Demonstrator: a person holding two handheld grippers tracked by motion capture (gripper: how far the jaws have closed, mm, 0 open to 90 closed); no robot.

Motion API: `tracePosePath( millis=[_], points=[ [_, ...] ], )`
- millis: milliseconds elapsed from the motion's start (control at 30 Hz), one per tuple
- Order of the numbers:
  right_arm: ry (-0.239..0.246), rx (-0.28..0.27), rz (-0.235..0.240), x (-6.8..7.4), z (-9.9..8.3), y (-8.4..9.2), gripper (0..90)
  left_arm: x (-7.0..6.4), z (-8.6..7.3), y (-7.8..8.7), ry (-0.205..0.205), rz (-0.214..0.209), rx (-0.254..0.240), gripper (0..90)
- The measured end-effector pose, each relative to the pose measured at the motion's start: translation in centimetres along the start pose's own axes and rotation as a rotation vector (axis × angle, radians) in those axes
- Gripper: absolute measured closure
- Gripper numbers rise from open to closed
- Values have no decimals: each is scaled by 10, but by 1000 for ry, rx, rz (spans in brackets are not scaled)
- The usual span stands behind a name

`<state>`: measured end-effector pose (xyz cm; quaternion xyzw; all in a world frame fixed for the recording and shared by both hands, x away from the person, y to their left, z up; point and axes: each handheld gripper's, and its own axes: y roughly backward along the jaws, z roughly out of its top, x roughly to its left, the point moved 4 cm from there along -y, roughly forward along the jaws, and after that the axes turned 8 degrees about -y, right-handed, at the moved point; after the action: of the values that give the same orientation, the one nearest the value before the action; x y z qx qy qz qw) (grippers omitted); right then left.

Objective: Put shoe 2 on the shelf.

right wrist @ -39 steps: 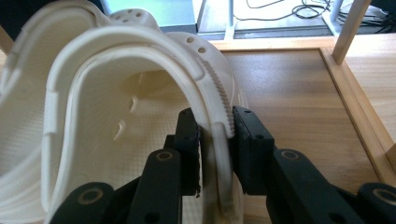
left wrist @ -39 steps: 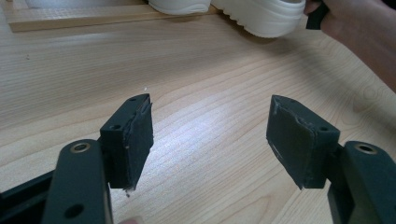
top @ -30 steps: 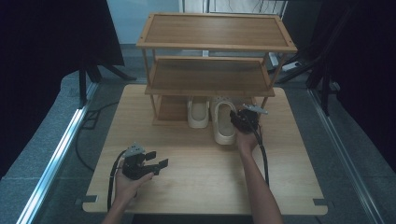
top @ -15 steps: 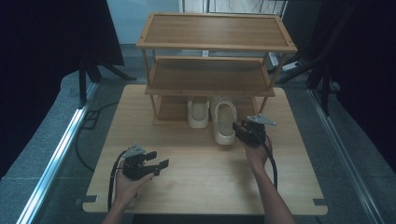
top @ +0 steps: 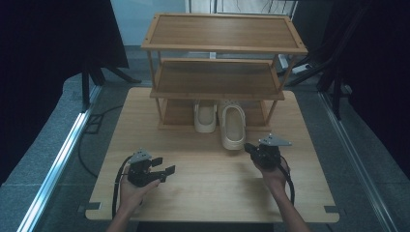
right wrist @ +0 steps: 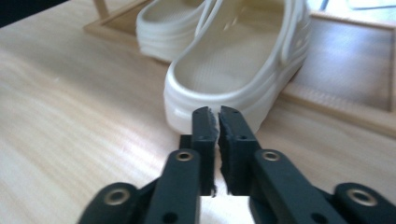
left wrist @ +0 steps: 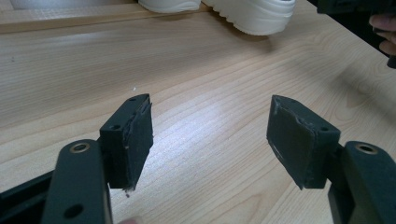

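I read the work in hand as seating the right-hand clog [top: 233,126] on the bottom shelf of the rack [top: 223,32]. In the high view, the clog lies in the centre of the frame, its toe under the rack's lowest shelf and its heel projecting onto the table [top: 203,188]. Its long axis runs top to bottom in that frame. The second clog [top: 205,116] lies just beside it to the left, tucked further in.

My right gripper [top: 248,147] sits just right of and below the clog's heel, jaws pointing left toward it. In the right gripper view, the jaws have just been closing and now stand clenched with nothing between them; the heel rim [right wrist: 212,100] rises directly beyond the tips, near but apart.

My left gripper [top: 167,169] rests at lower left, well apart from both clogs, jaws spread wide and empty over bare wood.

Judgement: the right gripper is clearly the nearer tool. With its jaws clenched, a push along the clog's long axis, toward the top of the high view, would seat it.
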<state>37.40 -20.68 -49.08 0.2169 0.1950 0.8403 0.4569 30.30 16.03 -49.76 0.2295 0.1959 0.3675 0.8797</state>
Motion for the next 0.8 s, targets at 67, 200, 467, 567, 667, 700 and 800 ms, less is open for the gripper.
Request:
tracePosePath(
  millis=[67, 200, 467, 567, 667, 700, 800],
  points=[
    [0, 14, 12, 0, -3, -2, 897, 0, 0, -1, 1, -3, 5, 317],
    [23, 64, 21, 2, -9, -11, 900, -2, -1, -2, 0, -5, 10, 317],
    [8, 118, 3, 0, -14, -28, 900, -1, 0, -1, 0, -5, 6, 317],
    [-12, 133, 1, -2, -15, -36, 900, -2, 0, -1, -1, -6, 5, 317],
    [-8, 129, -6, -1, -13, -41, 900, -2, 0, -1, 7, -18, 3, 317],
    [-6, 131, -11, -1, -12, -42, 900, -2, 0, -1, 9, -21, 3, 317],
    [-9, 130, -17, -1, -9, -47, 900, -2, 0, -1, 8, -21, 2, 317]
  ],
)
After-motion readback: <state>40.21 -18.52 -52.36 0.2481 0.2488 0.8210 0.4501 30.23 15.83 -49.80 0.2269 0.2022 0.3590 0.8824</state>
